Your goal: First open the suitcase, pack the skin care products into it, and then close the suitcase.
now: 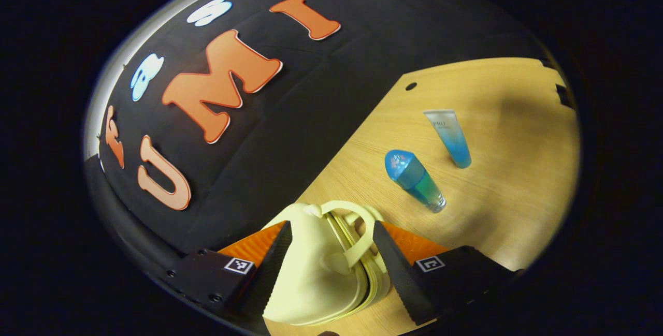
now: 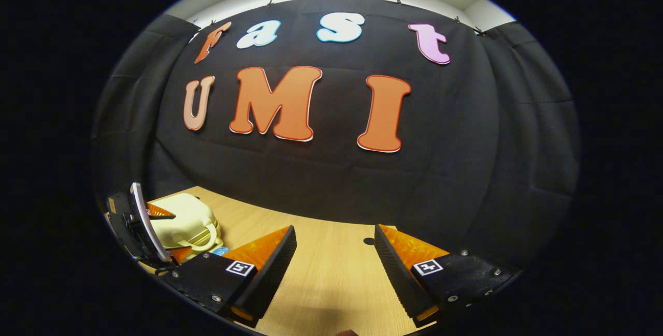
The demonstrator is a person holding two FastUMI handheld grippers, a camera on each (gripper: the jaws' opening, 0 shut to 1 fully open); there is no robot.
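Observation:
A small pale yellow suitcase (image 1: 311, 279) lies closed on the wooden table (image 1: 518, 180), handle toward the booth wall. My left gripper (image 1: 331, 224) is open and straddles it, one finger on each side; I cannot tell whether the fingers touch it. Beyond it lie a blue-capped blue-green bottle (image 1: 414, 179) and a white-to-blue tube (image 1: 449, 136), both on their sides. In the right gripper view the suitcase (image 2: 191, 219) sits far left with the left gripper (image 2: 173, 233) around it. My right gripper (image 2: 335, 227) is open above the table with nothing between its fingers.
The black cloth wall stands close behind the table's far edge. A small dark hole (image 1: 411, 86) marks the tabletop (image 2: 331, 274) near that edge. A bit of blue (image 2: 220, 251) peeks out beside the suitcase in the right gripper view.

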